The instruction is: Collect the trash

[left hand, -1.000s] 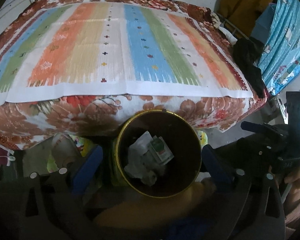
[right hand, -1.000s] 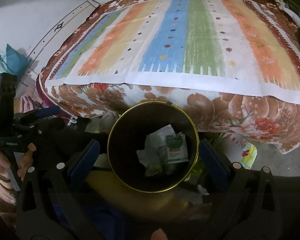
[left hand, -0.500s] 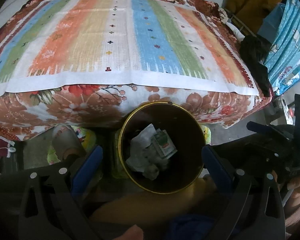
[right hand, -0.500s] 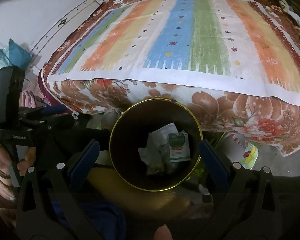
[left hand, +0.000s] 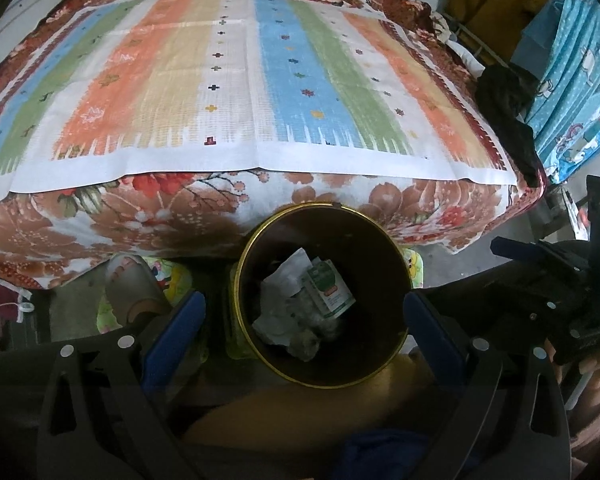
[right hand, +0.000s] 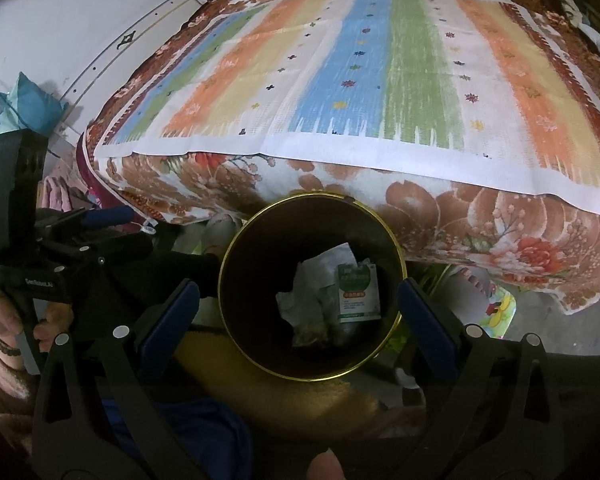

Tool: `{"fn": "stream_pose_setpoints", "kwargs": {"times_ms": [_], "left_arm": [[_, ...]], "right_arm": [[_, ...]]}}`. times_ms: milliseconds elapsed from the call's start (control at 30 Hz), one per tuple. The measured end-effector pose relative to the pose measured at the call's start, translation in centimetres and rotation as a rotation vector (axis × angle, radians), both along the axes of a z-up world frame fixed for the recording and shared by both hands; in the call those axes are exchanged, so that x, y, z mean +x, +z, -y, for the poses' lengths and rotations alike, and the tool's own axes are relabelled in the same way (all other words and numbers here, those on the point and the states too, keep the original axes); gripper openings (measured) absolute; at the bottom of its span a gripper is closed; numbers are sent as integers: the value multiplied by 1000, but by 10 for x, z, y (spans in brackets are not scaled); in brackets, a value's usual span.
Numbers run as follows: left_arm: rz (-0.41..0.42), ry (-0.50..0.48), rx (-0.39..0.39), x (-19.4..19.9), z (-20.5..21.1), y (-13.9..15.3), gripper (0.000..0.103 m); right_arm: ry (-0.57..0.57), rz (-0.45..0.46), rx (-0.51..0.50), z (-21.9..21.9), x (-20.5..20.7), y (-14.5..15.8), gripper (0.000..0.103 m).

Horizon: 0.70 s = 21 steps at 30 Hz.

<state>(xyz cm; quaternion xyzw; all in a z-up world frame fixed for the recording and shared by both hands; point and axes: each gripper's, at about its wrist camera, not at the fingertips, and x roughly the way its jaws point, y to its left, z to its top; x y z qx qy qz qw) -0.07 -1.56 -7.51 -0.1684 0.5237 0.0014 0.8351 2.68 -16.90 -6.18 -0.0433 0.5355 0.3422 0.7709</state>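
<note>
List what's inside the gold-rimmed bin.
Inside the bin: crumpled white paper, a small green-and-white carton with a red label, and a dull crumpled wad below them. Anything beneath that pile, and the bin's floor, is hidden.

One round dark bin with a gold rim point(left hand: 396, 248). Inside: one green-and-white carton point(left hand: 328, 289), one crumpled white paper point(left hand: 284, 292). One bed point(left hand: 180, 216), one striped pastel mat point(left hand: 236, 96) on it. Two hand-held grippers, left point(left hand: 304, 316) and right point(right hand: 298, 306).
</note>
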Motion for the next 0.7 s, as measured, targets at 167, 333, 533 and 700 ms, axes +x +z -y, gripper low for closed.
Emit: {"fn": "stream_pose_setpoints", "kwargs": {"times_ms": [167,333,533,700], "left_arm": [[6,3,-4,0,0,0,97],[5,3,-3,0,0,0,97],[6,3,0,0,1,0,97],[5,4,-2,0,0,0,97]], "right_arm": [[-3,-18,3,1,3,-1,94],[-4,-26,9,1,3,0,94],[14,-15,-6,-3,1,-1,94],[10,-24,-3,-3,3,-1,94]]}}
